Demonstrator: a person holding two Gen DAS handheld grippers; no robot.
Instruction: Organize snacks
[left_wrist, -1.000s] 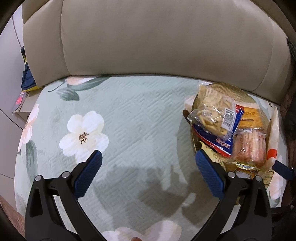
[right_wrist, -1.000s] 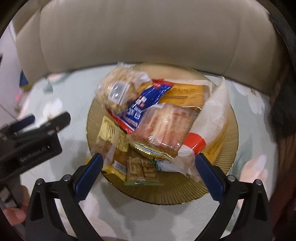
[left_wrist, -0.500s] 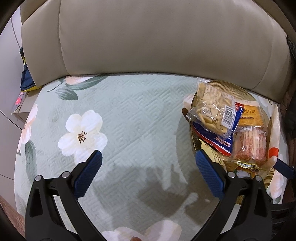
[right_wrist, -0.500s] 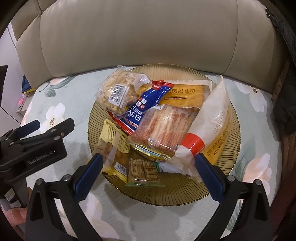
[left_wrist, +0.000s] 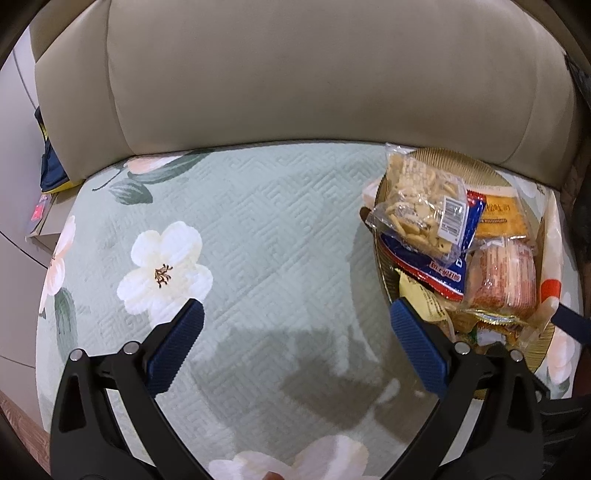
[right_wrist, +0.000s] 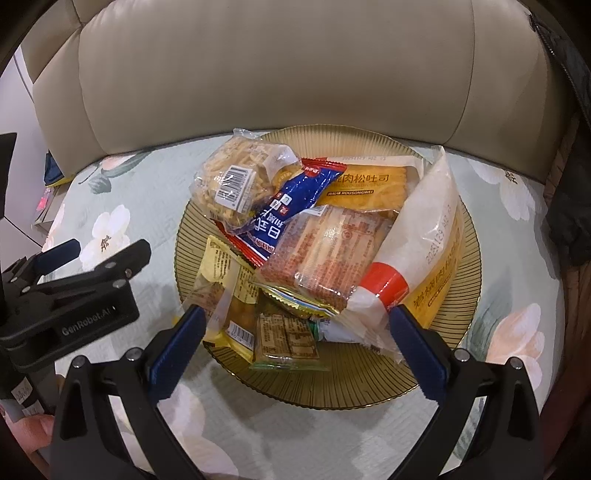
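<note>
Several snack packets lie heaped on a round golden plate (right_wrist: 424, 380) with a ribbed rim, which rests on a pale green floral cover (left_wrist: 258, 229) in front of a beige cushion (right_wrist: 280, 74). It seems the plate serves as the gathering place, so the snacks are piled one over another and not in order.

On top at the far left is a clear bag of small crackers (right_wrist: 240, 177) with a barcode label. It leans on a blue and red packet (right_wrist: 284, 218) with large white Chinese characters. Behind is an orange packet (right_wrist: 373, 188) where I can read "ROUSONGWEI" under Chinese writing. A transparent packet of reddish biscuits (right_wrist: 332, 258) lies in the middle, and a long white bag with a red band (right_wrist: 417, 251) carries a printed date that begins with 2025. At the near edge are a yellow packet (right_wrist: 225, 280) and a small brown bar (right_wrist: 288, 336).

The right gripper (right_wrist: 295, 325) hovers over the near side of the plate, jaws wide apart and holding nothing. The left gripper (left_wrist: 295, 325), marked "GenRobot.AI" on its side, is over the bare cover beside the plate, also spread and empty.
</note>
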